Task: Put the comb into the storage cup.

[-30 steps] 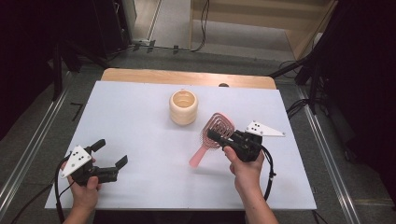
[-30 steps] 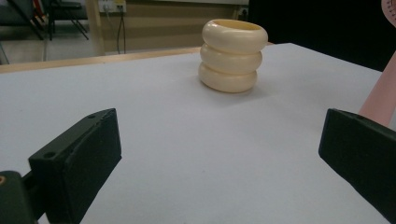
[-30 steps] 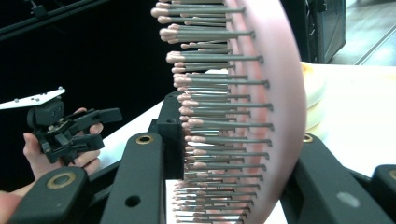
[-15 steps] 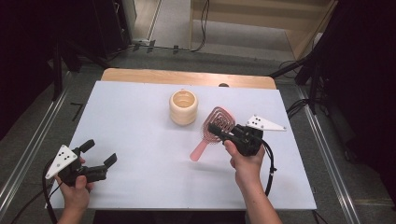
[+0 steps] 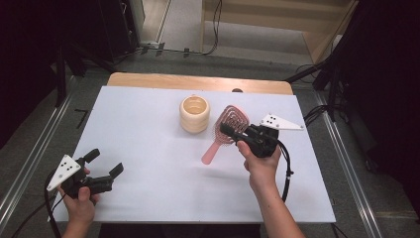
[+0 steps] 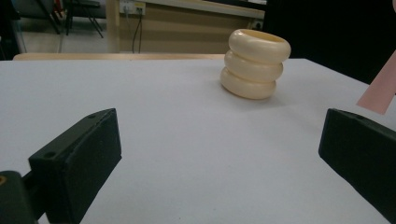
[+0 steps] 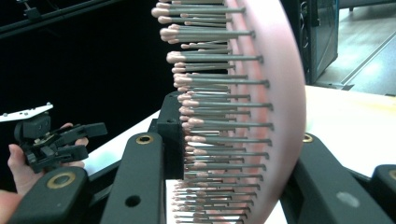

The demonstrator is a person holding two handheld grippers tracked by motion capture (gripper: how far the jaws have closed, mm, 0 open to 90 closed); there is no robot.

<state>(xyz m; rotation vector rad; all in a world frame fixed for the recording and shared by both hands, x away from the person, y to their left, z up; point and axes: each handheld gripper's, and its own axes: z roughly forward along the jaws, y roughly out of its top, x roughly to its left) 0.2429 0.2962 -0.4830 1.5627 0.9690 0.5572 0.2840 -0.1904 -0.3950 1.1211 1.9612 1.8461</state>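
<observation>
The right gripper (image 5: 229,132) is clamped on the pink brush (image 5: 229,125), held clear of the worktop (image 5: 148,129) beside the cream cup (image 5: 194,114), so pickup looks done and placing remains, while the left gripper (image 5: 105,167) waits, jaws apart

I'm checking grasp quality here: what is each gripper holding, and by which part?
The right gripper is shut on the pink hairbrush, clamping its bristled head across the bristles and back, with the handle hanging free. The left gripper is open and holds nothing.
</observation>
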